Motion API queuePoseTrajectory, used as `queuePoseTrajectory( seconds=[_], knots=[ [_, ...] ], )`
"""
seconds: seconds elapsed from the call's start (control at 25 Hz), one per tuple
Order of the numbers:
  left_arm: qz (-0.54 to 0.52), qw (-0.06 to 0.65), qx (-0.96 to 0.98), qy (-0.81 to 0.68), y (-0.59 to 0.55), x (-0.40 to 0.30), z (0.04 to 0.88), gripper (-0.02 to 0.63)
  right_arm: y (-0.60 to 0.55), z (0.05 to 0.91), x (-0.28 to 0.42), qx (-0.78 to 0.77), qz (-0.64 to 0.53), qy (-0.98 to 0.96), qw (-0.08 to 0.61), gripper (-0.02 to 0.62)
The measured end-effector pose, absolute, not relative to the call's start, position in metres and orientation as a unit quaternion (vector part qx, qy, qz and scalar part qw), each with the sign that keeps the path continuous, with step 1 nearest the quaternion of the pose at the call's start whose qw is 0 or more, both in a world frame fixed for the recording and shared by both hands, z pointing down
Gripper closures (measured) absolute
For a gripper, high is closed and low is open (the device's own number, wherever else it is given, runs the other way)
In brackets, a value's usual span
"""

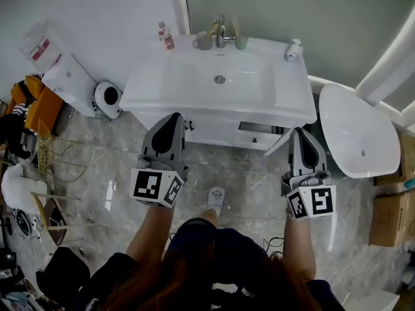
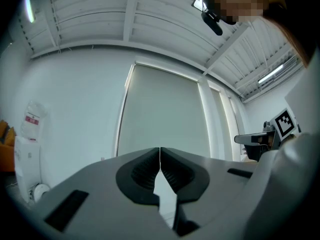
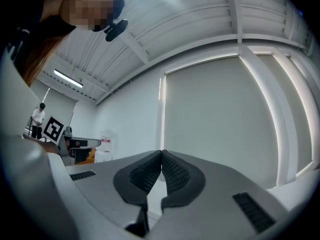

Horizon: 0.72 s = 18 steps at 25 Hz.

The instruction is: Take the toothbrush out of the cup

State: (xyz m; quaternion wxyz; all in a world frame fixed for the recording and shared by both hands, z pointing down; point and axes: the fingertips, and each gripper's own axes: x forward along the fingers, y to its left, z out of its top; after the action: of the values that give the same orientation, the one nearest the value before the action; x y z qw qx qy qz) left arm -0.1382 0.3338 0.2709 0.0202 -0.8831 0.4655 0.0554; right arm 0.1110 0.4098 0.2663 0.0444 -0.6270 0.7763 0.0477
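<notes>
L tool (image 1: 172,117): jaws together, tips touching, nothing btwn them. R tool (image 1: 299,131): same, closed & empty. Both are held level over the floor (image 1: 246,173), just short of the worktop (image 1: 285,92) front edge, well apart from each other. Toothbrush (image 1: 213,28) stands tilted in grey cup (image 1: 202,43) at worktop's back, just left of tap (image 1: 222,31). Green cup (image 1: 241,43) w/ 2nd brush (image 1: 235,26) sits just right of tap.
</notes>
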Motion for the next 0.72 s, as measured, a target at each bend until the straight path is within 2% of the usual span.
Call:
queuePoseTrajectory(
  seconds=[0.36, 0.72],
  knots=[
    [0.048, 0.024, -0.893, 0.447, 0.212, -0.115, 0.273, 0.584, 0.295, 0.269, 0.129, -0.641, 0.038, 0.765, 0.051, 0.580],
    [0.035, 0.018, -0.895, 0.445, 0.136, -0.094, 0.282, 0.584, 0.225, 0.281, 0.154, -0.646, 0.022, 0.762, 0.052, 0.580]
  ],
)
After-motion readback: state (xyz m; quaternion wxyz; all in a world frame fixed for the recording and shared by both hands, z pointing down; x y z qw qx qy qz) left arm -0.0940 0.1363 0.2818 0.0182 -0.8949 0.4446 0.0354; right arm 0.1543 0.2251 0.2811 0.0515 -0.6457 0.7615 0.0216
